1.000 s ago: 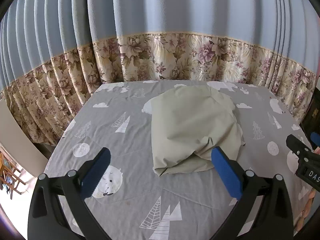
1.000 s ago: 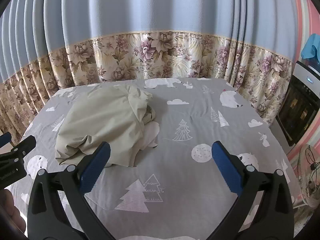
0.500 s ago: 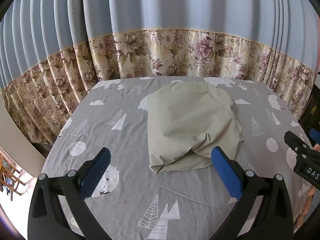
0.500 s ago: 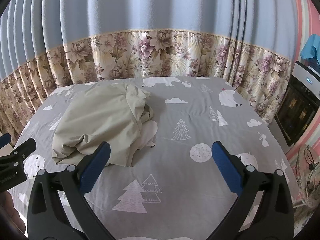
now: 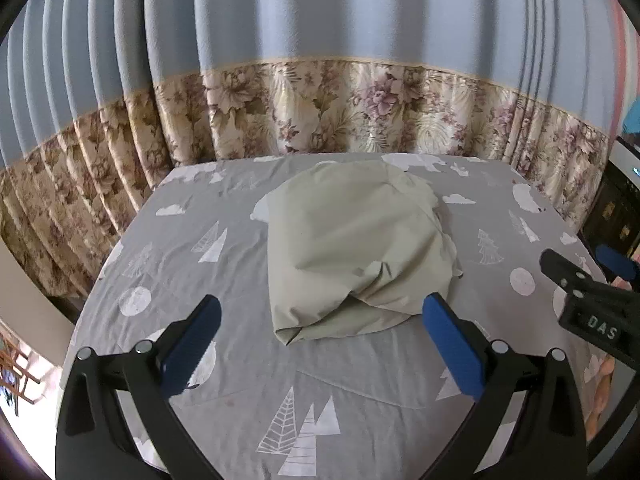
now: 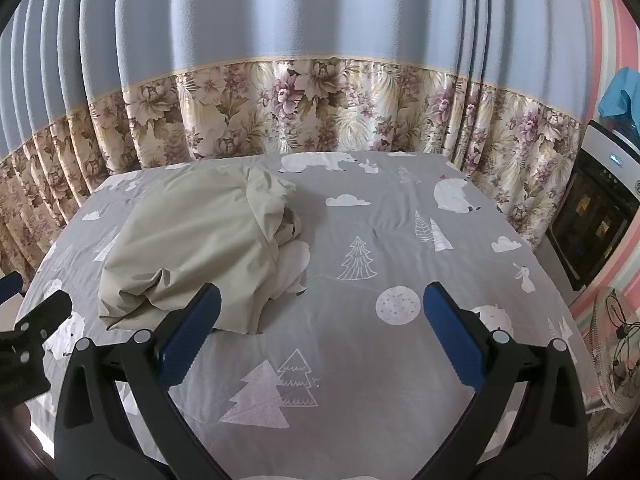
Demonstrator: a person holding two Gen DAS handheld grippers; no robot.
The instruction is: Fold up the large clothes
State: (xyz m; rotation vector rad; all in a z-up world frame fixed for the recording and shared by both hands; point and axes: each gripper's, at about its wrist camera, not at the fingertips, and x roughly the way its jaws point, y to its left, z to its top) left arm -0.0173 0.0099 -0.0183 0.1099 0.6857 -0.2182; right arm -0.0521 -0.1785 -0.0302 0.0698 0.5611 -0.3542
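Observation:
A pale beige-green garment [image 5: 352, 248] lies loosely folded and rumpled in the middle of the grey patterned bed sheet [image 5: 224, 380]. My left gripper [image 5: 320, 340] hovers open just in front of its near edge, nothing between the blue pads. In the right wrist view the same garment [image 6: 192, 240] lies at the left, with crumpled folds on its right side. My right gripper [image 6: 320, 338] is open over bare sheet [image 6: 360, 380], to the right of the garment. Each gripper shows at the edge of the other's view: the right gripper [image 5: 584, 292] and the left gripper [image 6: 28, 324].
A blue curtain with a floral lower band [image 5: 320, 120] hangs behind the bed. A dark appliance [image 6: 592, 216] stands to the right of the bed, with a fan and cables [image 6: 616, 344] on the floor. A wooden rack [image 5: 12, 364] shows at the far left.
Both views have shifted a little: the garment sits slightly lower and further left in the left wrist frame, and the bed appears a bit further off. Both grippers stay open.

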